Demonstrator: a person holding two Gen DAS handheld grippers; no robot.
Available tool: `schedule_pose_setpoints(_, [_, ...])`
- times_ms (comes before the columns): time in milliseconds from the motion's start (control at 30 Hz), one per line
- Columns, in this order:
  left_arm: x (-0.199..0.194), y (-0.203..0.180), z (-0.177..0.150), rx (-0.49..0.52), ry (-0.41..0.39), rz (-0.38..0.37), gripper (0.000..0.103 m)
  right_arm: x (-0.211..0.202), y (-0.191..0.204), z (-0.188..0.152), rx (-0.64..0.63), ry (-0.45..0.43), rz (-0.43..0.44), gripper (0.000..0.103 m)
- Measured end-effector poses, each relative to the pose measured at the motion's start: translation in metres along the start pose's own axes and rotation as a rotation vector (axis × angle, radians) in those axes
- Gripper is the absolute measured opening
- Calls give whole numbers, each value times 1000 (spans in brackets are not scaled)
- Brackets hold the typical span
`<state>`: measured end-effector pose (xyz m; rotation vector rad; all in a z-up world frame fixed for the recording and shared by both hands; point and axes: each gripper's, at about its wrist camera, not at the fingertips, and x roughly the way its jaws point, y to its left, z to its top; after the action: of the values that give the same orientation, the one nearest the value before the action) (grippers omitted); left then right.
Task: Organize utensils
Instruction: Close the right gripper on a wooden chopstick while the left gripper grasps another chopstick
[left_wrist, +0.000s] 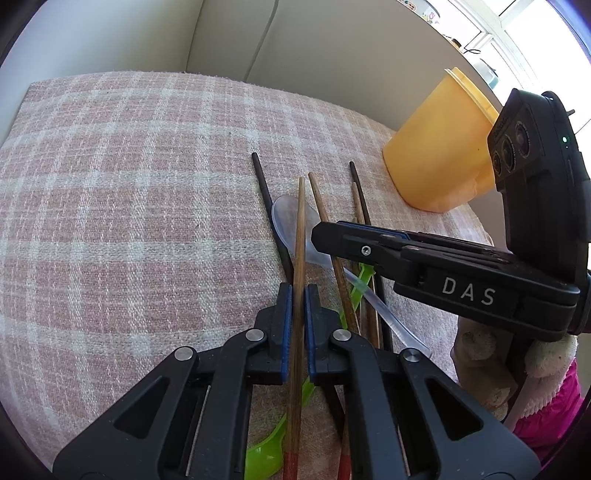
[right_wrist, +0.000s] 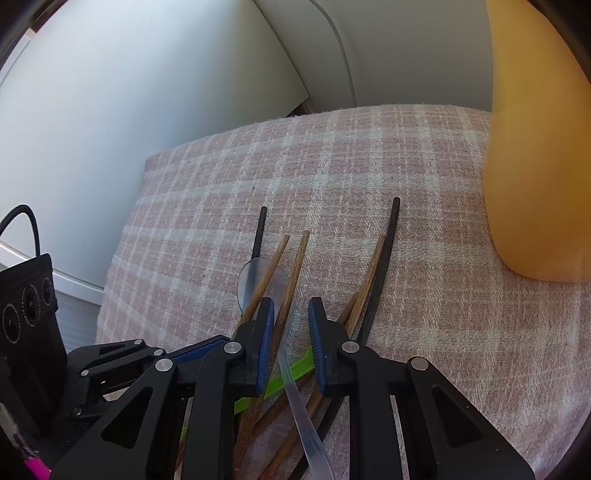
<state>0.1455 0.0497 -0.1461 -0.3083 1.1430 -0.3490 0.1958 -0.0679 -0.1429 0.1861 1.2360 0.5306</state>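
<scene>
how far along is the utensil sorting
Early. Nothing visibly done: the yellow plastic cup's inside is hidden. In hand: the left tongs grip one brown wooden chopstick. The right tongs hang open over the remaining pile: clear plastic spoon, green plastic spoon, black chopsticks.

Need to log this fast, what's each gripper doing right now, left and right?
Left gripper: shut on a wooden chopstick.
Right gripper: open, holding nothing, over the pile.

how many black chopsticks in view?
2. One lies at the left edge of the pile, beside the clear spoon; the other lies at the right, nearer the yellow cup. More may be hidden beneath.
</scene>
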Motion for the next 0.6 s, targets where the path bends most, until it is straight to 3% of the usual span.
schedule_pose_setpoints(233, [2, 5, 5, -28, 37, -35, 5, 5, 3, 0, -5, 8, -5, 8])
schedule_pose_setpoints(600, [-34, -6, -2, 16, -69, -13, 4, -27, 0, -5, -33, -41, 7, 4])
